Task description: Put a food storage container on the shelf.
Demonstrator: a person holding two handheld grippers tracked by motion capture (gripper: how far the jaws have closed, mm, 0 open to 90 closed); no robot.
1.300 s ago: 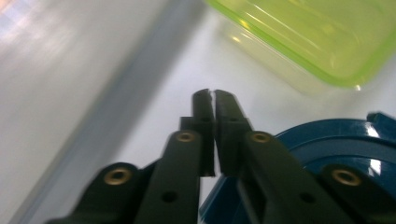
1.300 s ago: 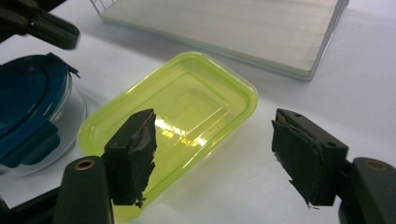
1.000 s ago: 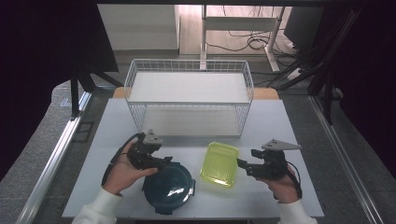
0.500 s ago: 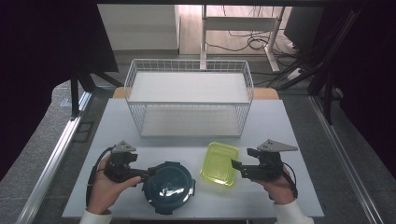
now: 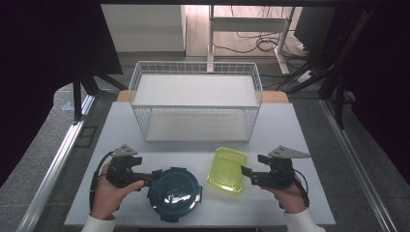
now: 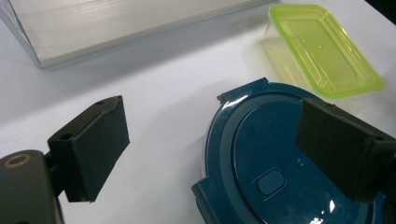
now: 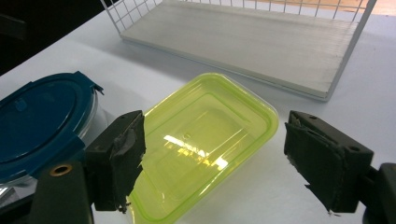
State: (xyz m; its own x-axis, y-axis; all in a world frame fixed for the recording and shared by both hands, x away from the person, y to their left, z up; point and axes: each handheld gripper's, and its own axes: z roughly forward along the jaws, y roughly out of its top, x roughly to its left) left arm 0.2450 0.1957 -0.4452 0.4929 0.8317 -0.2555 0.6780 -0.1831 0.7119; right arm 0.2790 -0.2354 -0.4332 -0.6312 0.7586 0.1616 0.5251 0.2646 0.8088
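Looking down from the high view, I see my left gripper [image 5: 153, 177] has swung out to the left side of the round blue container [image 5: 175, 193] since a second ago, when it sat above the lid's rear edge. Its jaws have just been opening and now stand wide apart; in the left gripper view one jaw hangs over the bare table [image 5: 300, 130] and the other over the blue lid, with the lid's near rim between them, neither pad pressing on it. The blue container has slid slightly right and toward me compared with the earliest frame, and now lies just beside the green container [image 5: 227, 169].

My right gripper [image 5: 247, 172] has kept its place at the right of the green container. Its jaws have also just been opening and are spread apart; in the right gripper view they flank that container's near end, not pinching it. The white wire basket [image 5: 196, 67] behind has not shifted.
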